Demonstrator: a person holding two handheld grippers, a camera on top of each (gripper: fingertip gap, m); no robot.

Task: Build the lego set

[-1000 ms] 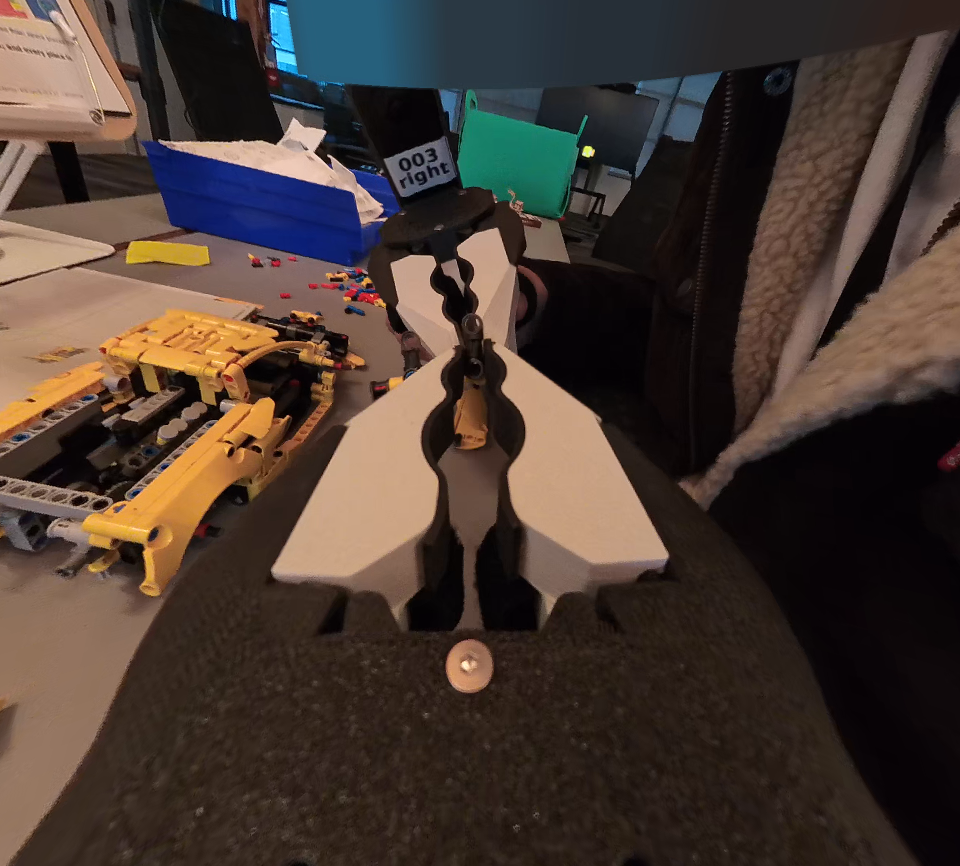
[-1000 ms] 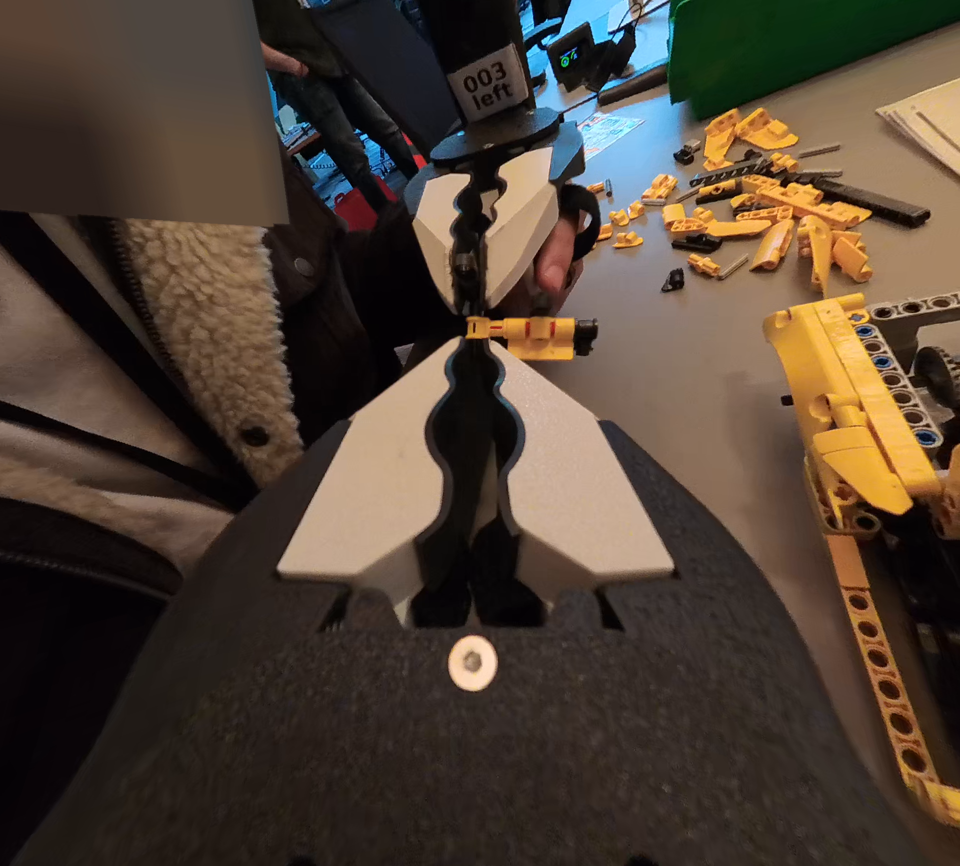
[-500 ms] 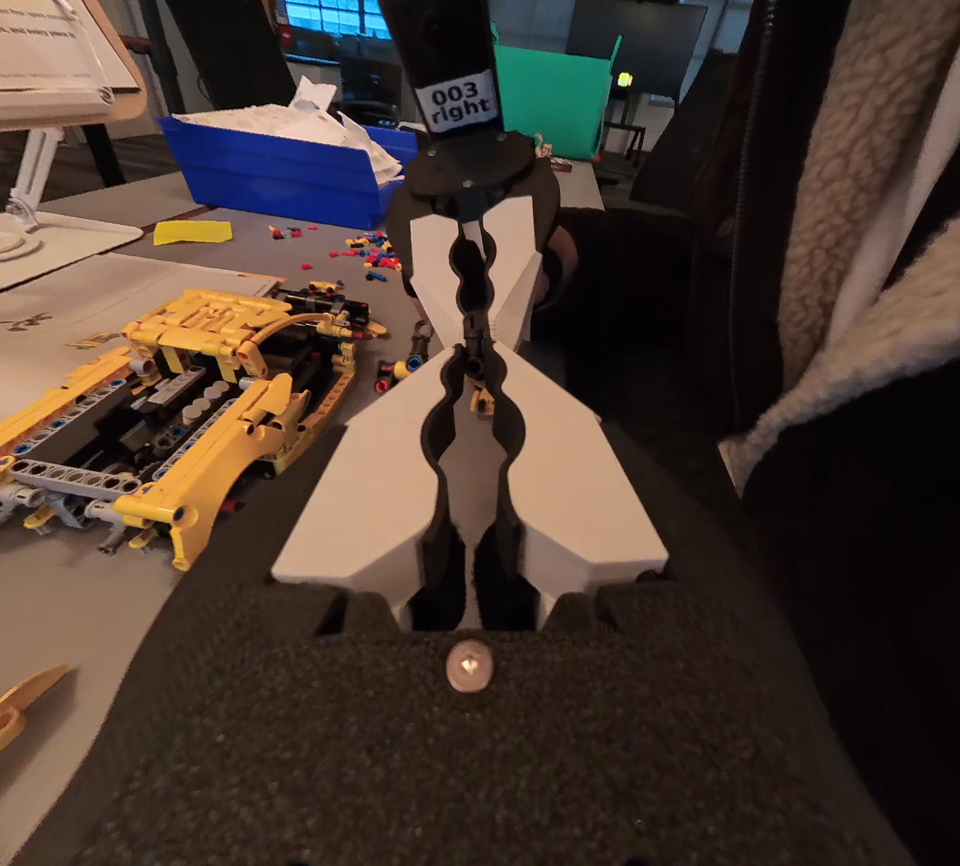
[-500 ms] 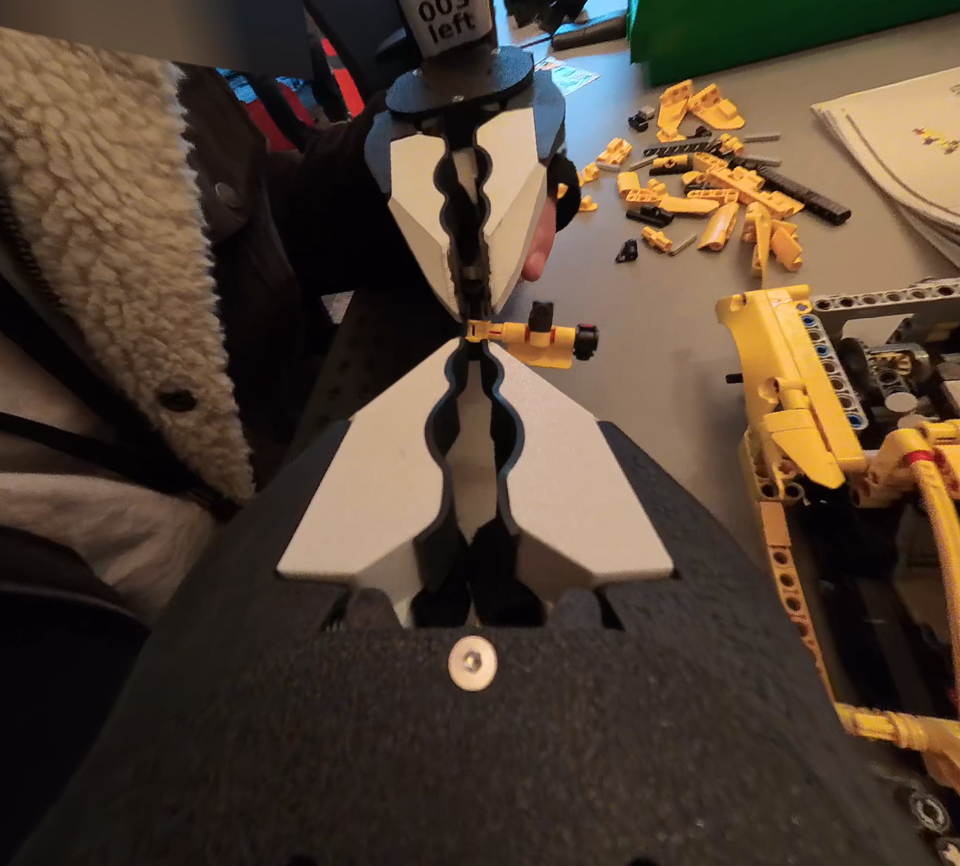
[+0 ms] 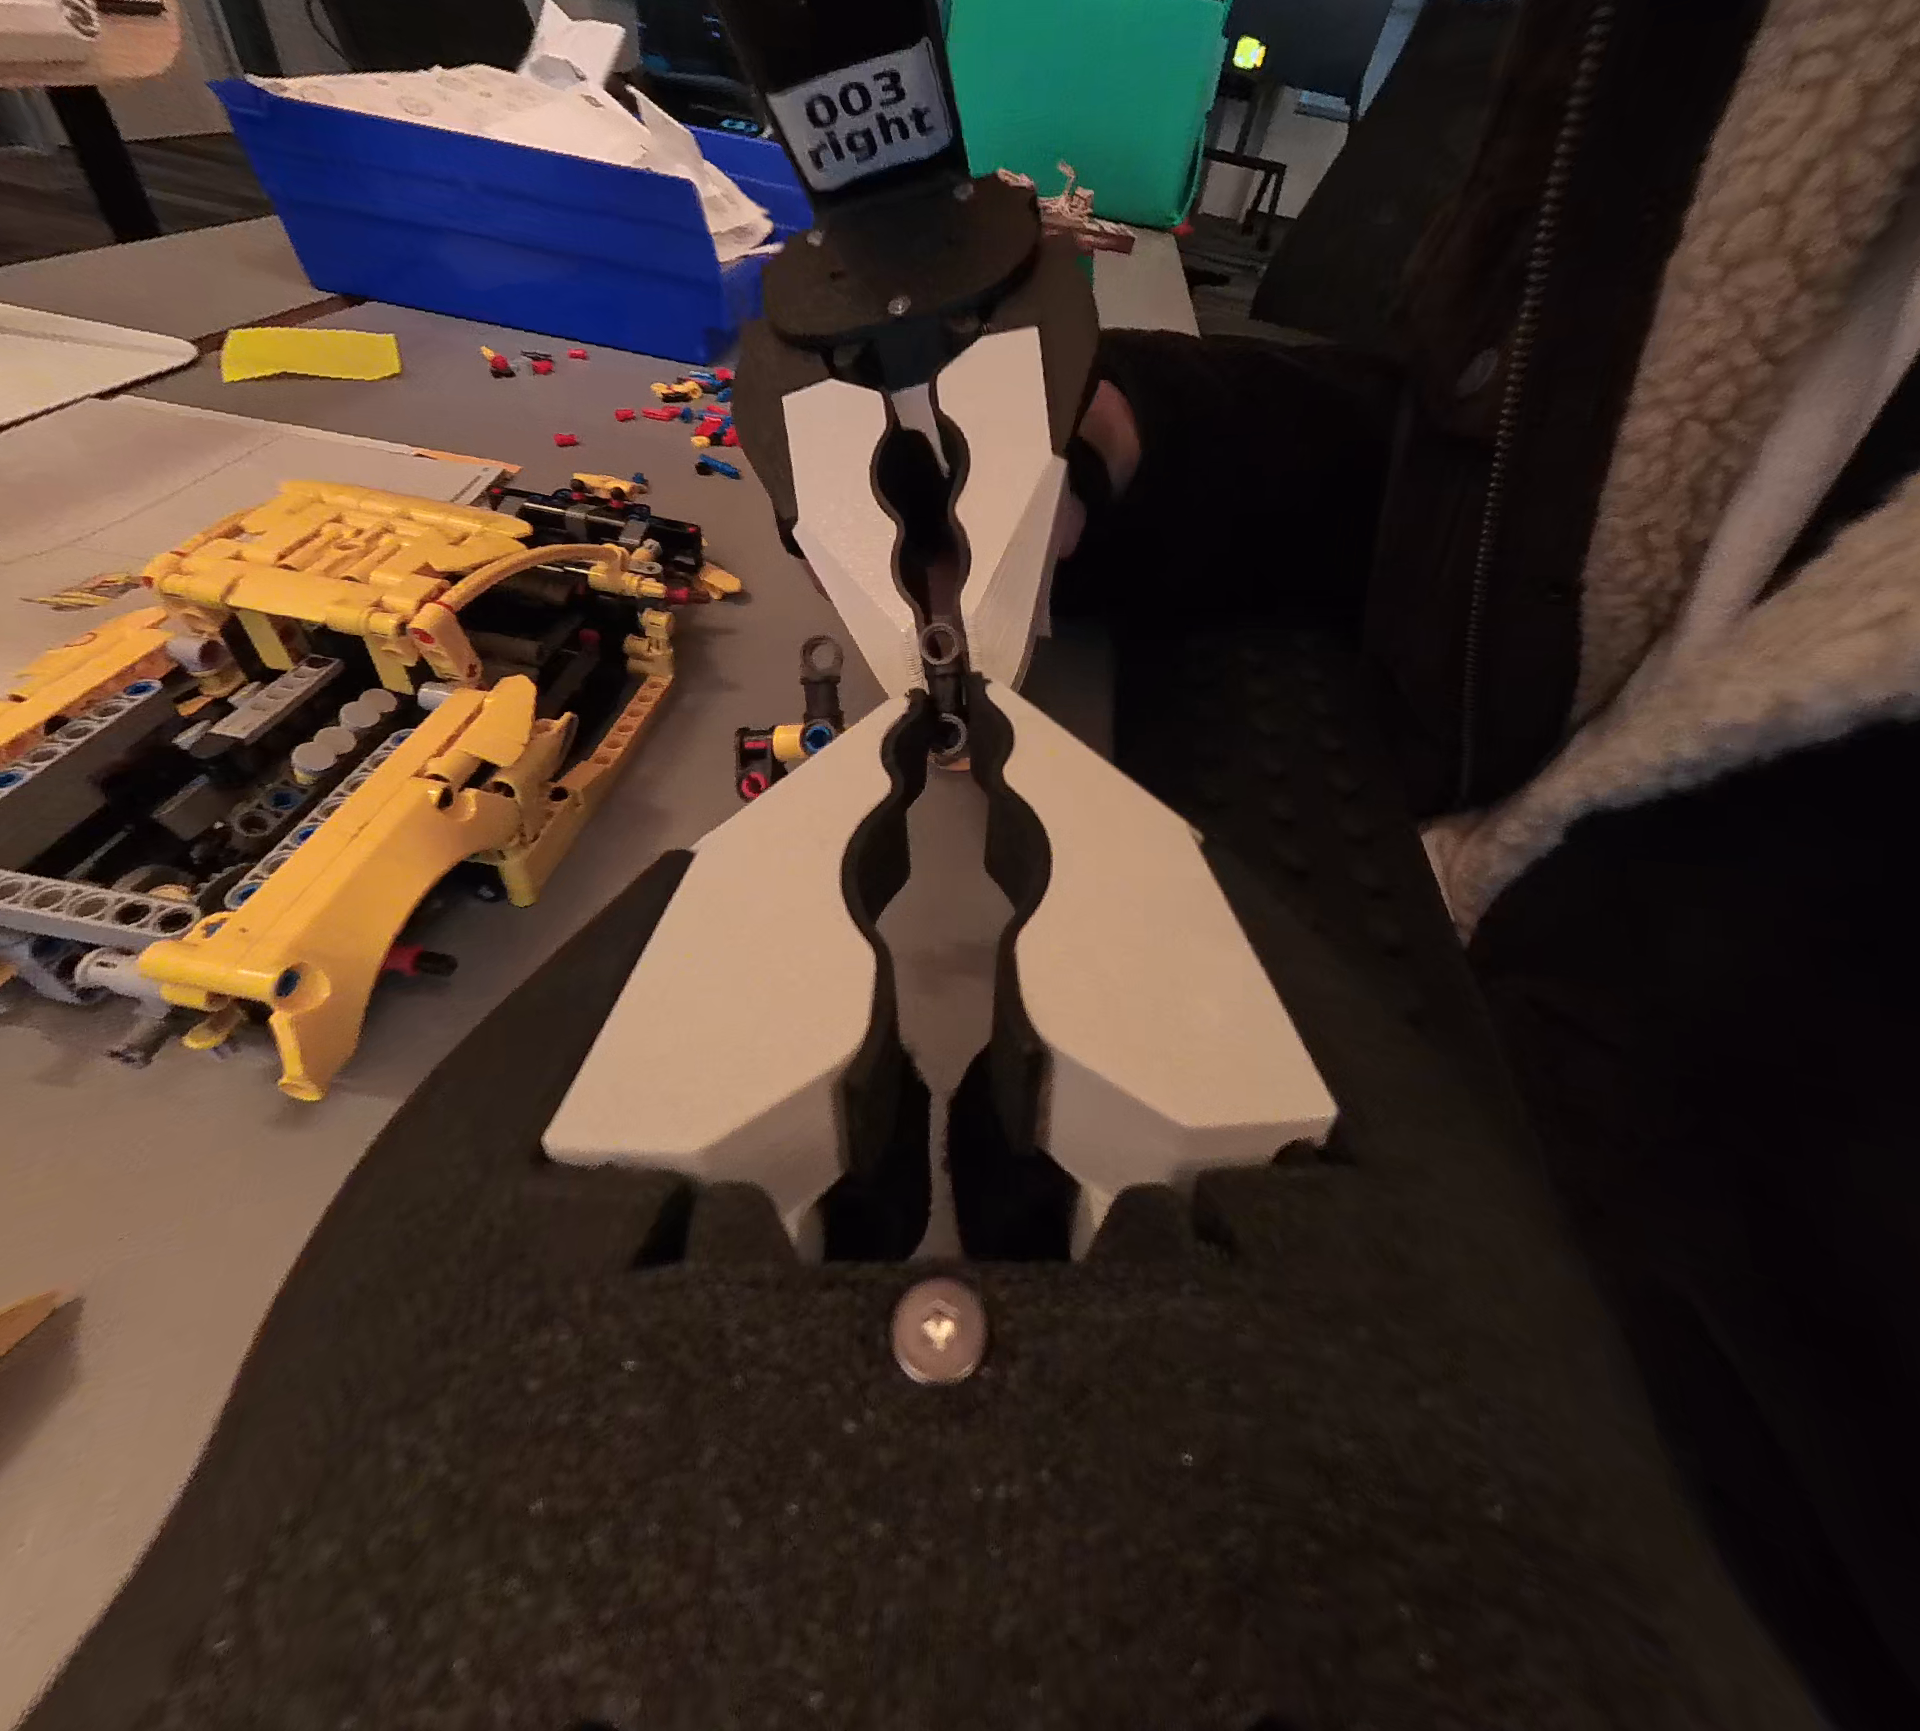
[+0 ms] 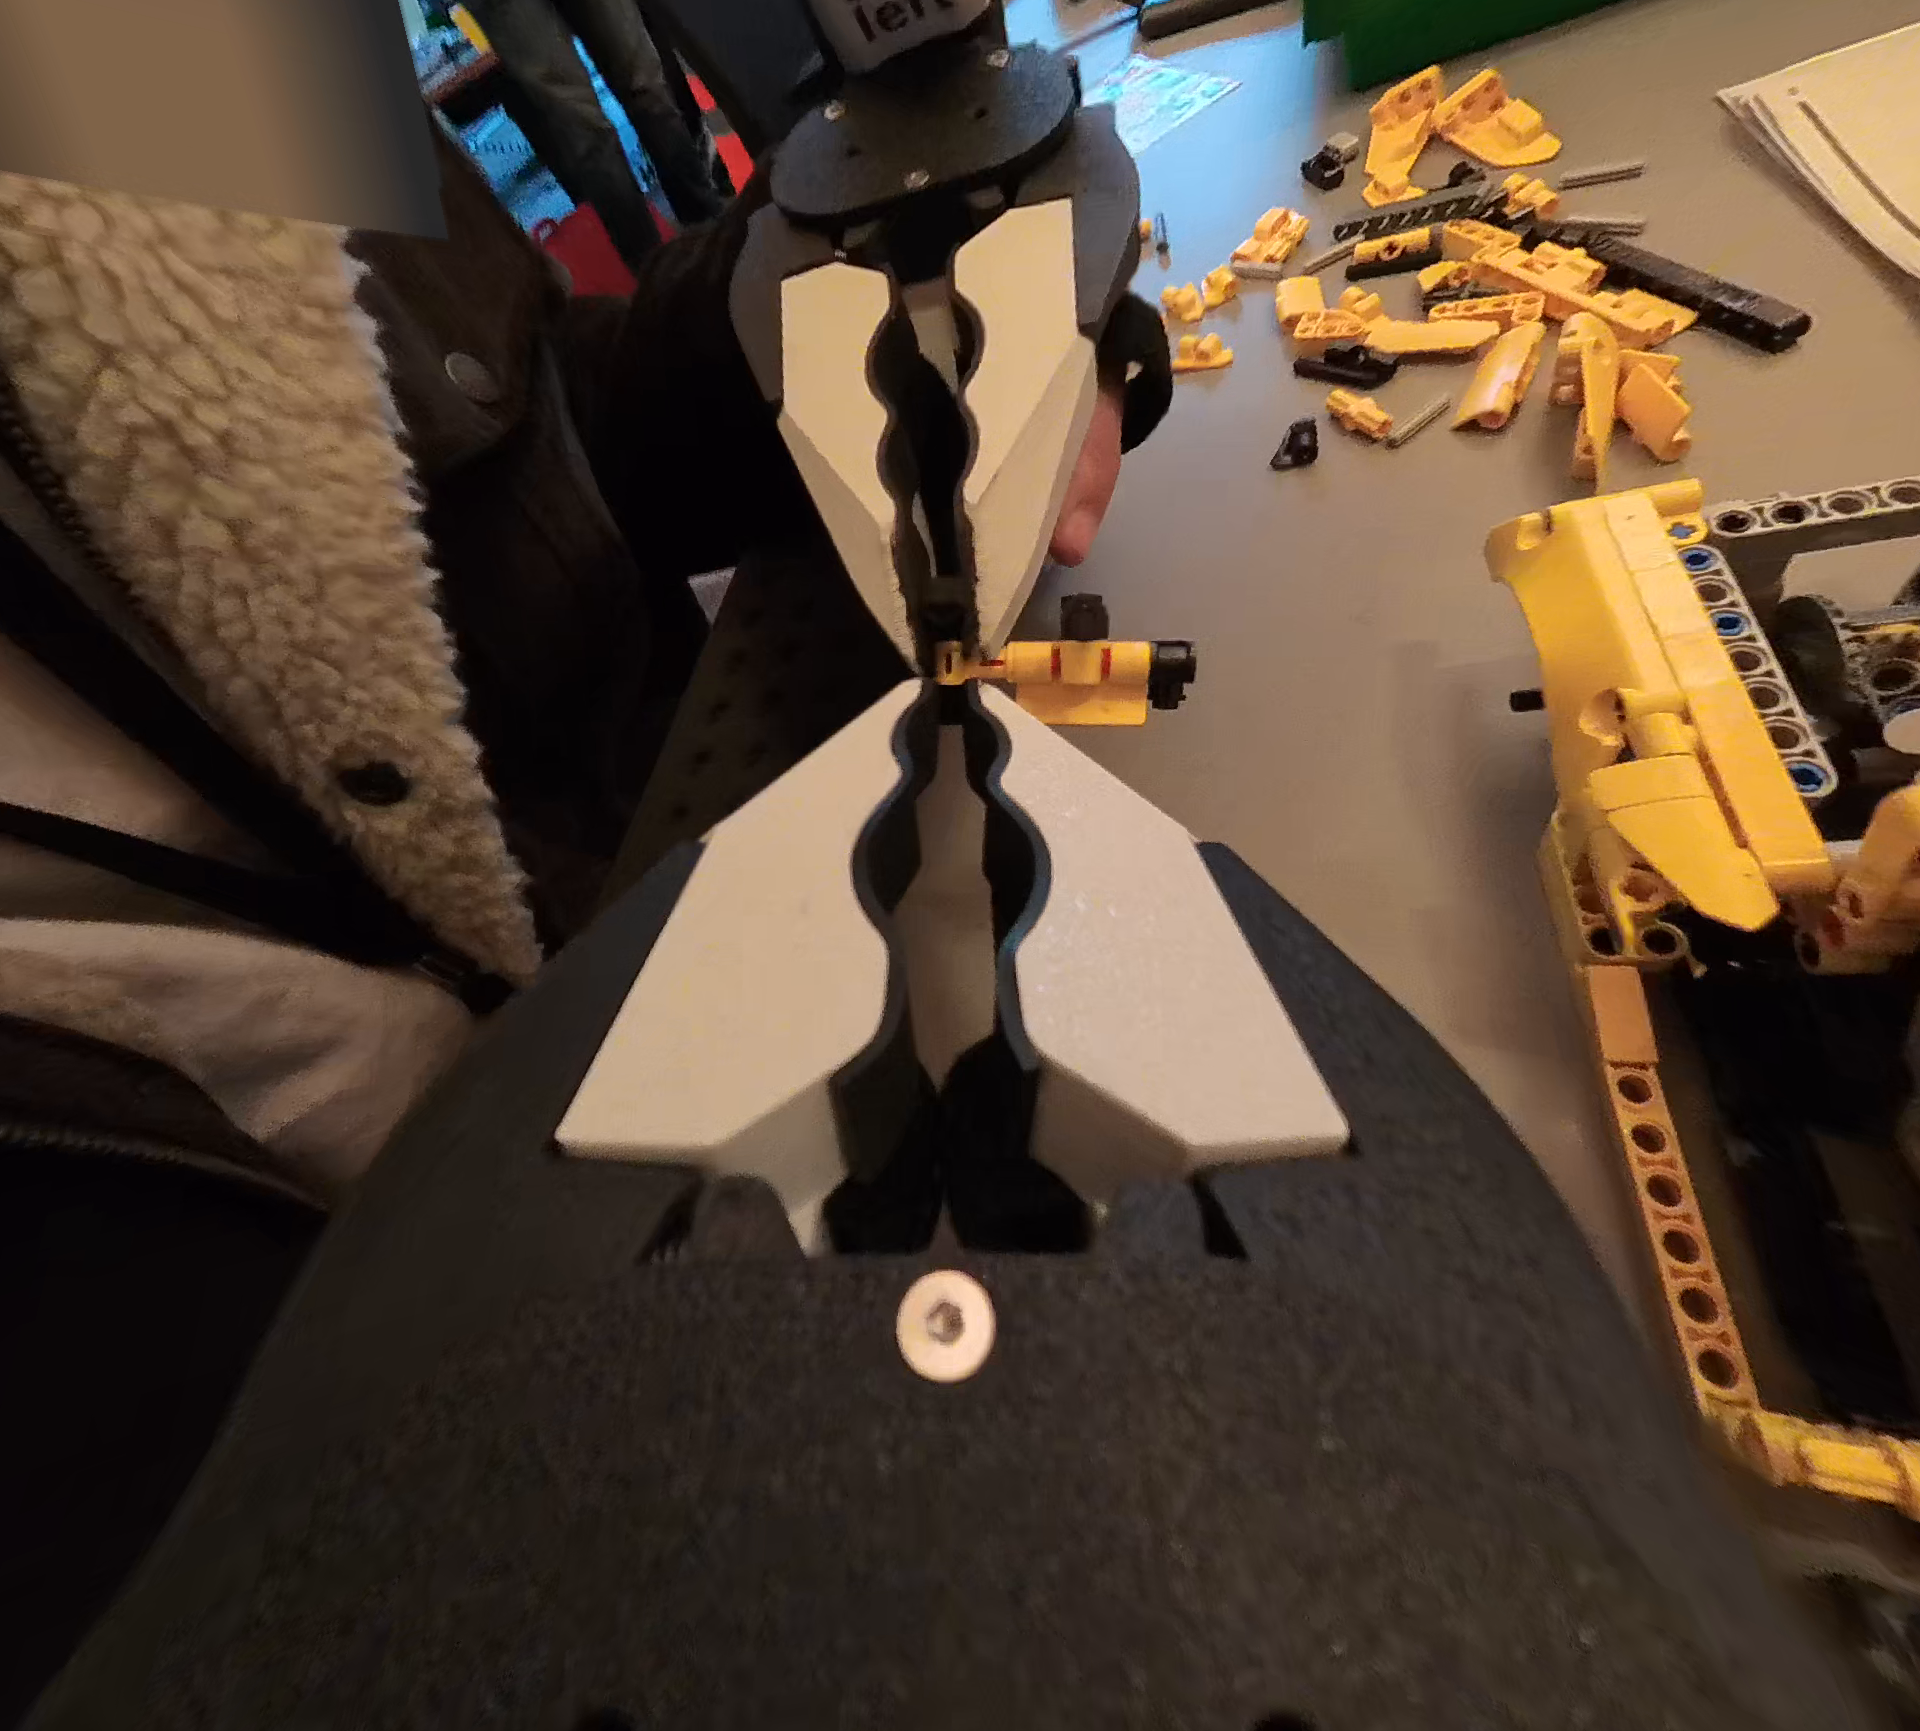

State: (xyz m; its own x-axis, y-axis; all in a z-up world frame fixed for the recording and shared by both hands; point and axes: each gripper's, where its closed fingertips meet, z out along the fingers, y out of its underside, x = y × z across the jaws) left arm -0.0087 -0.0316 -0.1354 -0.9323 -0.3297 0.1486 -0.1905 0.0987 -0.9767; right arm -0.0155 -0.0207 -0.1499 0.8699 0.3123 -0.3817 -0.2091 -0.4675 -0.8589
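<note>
Drawn in closer since a second ago: both claws now tip to tip, filling more of each view, held above the counter [image 6: 1299,642] edge.

Left claw [image 5: 940,715]: pressed together on a small dark connector piece [image 5: 943,684] with round holes. Same connector gripped from the far end by right claw [image 5: 935,642], tips nearly touching the left's.

Right claw [image 6: 940,694] in own view: pinched shut at the tips, left claw [image 6: 940,632] meeting it from above. Yellow cylinder piece [image 6: 1081,668] with red bands and a black end cap sticking out sideways from the meeting point, on a thin yellow axle. Exactly which claw clamps the axle: cannot tell.

Yellow lego vehicle [image 5: 312,725], partly built, grey beams and black inner parts exposed, on the counter beside the claws. Loose yellow parts [image 6: 1475,310] scattered beyond the vehicle. Blue bin [image 5: 499,227] of paper behind the vehicle.
</note>
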